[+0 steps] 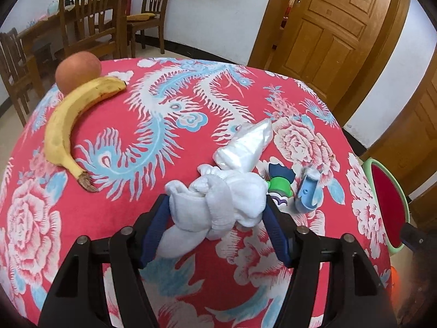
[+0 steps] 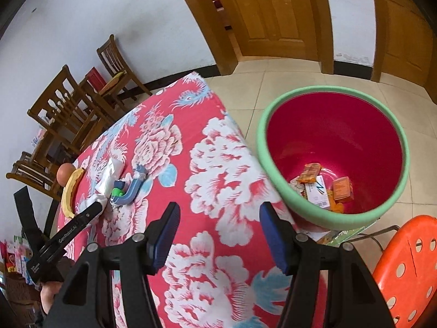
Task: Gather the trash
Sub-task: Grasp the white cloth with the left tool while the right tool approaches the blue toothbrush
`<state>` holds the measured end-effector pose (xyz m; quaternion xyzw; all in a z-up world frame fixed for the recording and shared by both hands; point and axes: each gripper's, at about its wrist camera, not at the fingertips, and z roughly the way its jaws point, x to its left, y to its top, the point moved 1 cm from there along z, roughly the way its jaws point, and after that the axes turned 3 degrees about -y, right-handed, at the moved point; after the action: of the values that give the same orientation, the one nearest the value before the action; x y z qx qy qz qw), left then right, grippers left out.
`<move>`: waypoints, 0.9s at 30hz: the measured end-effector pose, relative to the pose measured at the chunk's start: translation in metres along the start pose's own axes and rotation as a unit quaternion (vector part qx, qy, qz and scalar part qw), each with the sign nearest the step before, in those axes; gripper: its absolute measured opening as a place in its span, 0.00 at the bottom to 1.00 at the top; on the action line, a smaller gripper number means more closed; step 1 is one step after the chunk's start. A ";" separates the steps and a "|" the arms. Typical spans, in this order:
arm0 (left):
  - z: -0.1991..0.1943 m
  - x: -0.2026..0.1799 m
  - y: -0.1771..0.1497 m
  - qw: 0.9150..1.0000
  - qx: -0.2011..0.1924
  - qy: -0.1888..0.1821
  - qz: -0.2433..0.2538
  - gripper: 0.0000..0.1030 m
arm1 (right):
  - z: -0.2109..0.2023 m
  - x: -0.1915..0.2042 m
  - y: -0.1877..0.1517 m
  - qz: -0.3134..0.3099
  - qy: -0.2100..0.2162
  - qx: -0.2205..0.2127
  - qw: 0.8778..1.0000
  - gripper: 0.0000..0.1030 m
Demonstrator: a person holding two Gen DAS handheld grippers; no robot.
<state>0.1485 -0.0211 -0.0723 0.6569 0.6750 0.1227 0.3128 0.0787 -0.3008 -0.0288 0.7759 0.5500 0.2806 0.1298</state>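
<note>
A crumpled white tissue wad (image 1: 218, 207) lies on the red flowered tablecloth (image 1: 136, 125). My left gripper (image 1: 215, 201) is shut on it, both blue pads touching its sides. Just beyond lie a clear plastic wrapper (image 1: 245, 145), a green and blue scrap (image 1: 278, 183) and a curved blue piece (image 1: 307, 191). In the right wrist view the left gripper (image 2: 97, 205) shows at the far left with the tissue wad (image 2: 95, 199). My right gripper (image 2: 220, 207) stands open over the table's right edge, nothing between its fingers. The green-rimmed red bin (image 2: 262, 147) sits on the floor beside the table, holding orange packets and a white box (image 2: 316, 188).
A banana (image 1: 65, 125) and a round reddish fruit (image 1: 77, 71) lie at the table's far left. The bin's rim (image 1: 367, 164) shows past the right table edge. An orange perforated stool (image 2: 407, 268) stands next to the bin. Wooden chairs (image 1: 87, 19) and doors (image 1: 327, 27) line the room behind.
</note>
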 end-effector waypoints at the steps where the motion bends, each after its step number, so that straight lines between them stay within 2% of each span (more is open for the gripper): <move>1: 0.001 0.001 -0.001 1.000 0.001 -0.003 -0.001 0.59 | 0.002 0.004 0.000 -0.003 0.001 0.003 1.000 0.62; 7: 0.002 0.007 -0.001 1.000 -0.001 -0.025 -0.004 0.41 | 0.014 0.027 0.000 -0.026 0.000 0.014 1.000 0.62; 11: -0.006 0.012 0.000 0.999 -0.009 -0.041 -0.012 0.39 | 0.024 0.046 0.000 -0.042 -0.001 0.021 0.999 0.62; 22: -0.036 0.033 0.009 0.997 -0.050 -0.041 -0.037 0.39 | 0.050 0.091 0.003 -0.067 0.017 0.033 0.997 0.62; 27: -0.034 0.040 0.008 0.997 -0.047 -0.045 -0.046 0.39 | 0.065 0.105 0.008 -0.072 0.018 0.040 0.996 0.52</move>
<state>0.1375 0.0266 -0.0514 0.6144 0.6833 0.1107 0.3787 0.1477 -0.1991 -0.0467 0.7334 0.6177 0.2622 0.1087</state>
